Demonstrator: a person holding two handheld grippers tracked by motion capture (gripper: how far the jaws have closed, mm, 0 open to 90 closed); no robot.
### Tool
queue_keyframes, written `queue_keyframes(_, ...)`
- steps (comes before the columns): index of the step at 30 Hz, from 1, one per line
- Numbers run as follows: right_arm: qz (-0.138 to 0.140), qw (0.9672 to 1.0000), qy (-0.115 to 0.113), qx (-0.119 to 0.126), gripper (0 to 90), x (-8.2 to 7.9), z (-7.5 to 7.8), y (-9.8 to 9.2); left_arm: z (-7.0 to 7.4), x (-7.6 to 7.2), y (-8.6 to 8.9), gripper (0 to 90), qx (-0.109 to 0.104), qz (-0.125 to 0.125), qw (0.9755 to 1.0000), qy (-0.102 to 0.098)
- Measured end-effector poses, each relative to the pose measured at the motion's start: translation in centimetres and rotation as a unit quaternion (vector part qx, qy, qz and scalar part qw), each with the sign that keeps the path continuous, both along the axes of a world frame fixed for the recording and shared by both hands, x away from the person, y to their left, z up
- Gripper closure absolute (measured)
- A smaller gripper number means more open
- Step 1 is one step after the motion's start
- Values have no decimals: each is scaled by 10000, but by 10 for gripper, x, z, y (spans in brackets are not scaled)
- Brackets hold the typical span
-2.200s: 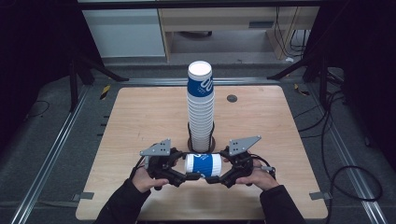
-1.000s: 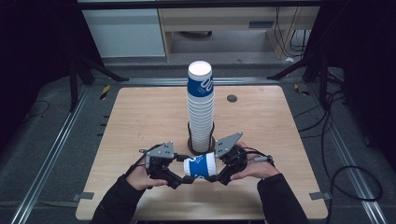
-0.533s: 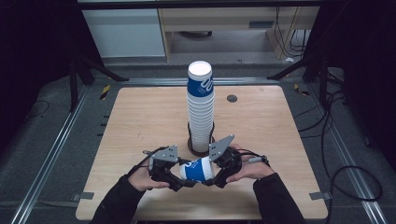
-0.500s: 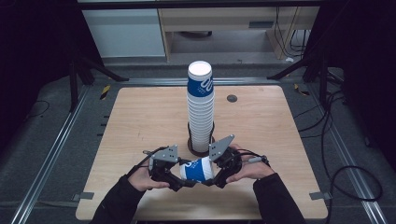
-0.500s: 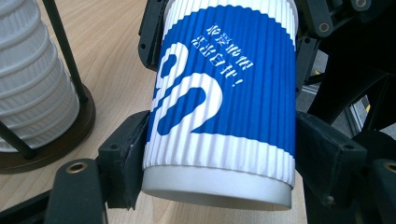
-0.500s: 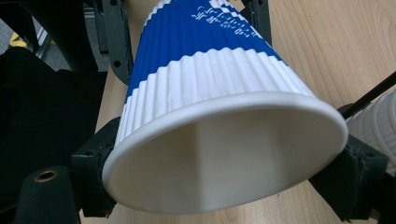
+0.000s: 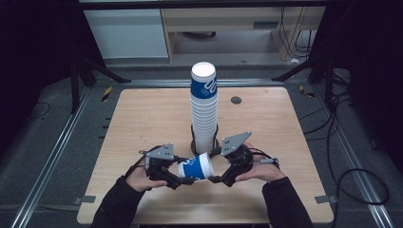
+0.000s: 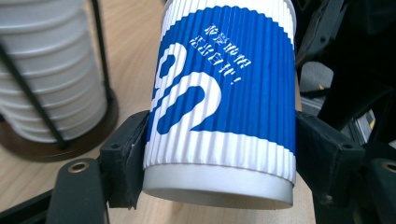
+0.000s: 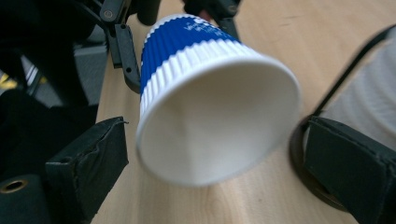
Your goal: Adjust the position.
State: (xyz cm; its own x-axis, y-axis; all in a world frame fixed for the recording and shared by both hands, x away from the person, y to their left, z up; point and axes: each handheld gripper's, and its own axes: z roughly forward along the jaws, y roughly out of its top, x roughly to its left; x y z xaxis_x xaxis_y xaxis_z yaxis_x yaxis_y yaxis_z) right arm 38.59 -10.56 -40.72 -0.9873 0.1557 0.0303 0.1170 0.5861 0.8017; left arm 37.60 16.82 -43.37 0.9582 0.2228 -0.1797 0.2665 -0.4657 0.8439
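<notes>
High view: handover step. Left gripper (image 7: pixel 186 181) jaws clamp base end of blue-and-white paper cup (image 7: pixel 196 166), held sideways above table (image 7: pixel 142 118) front, just before stack of cups (image 7: pixel 204 111) in wire holder (image 7: pixel 205 145). Right gripper (image 7: pixel 215 179) jaws have just been opening, spread wide around cup mouth, pads clear. Next likely: right backs off without knocking cup. Count: one loose cup, one stack, two grippers.
</notes>
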Motion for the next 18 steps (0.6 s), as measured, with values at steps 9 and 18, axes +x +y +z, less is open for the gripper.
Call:
queue_keyframes(9,-800,9960,-70,398,60,-2,4,-32,6,5,22,251,-526,508,9970,-241)
queue_keyframes(18,-1325,9866,73,952,60,-8,-2,-53,8,2,25,250,-1053,648,9914,-427)
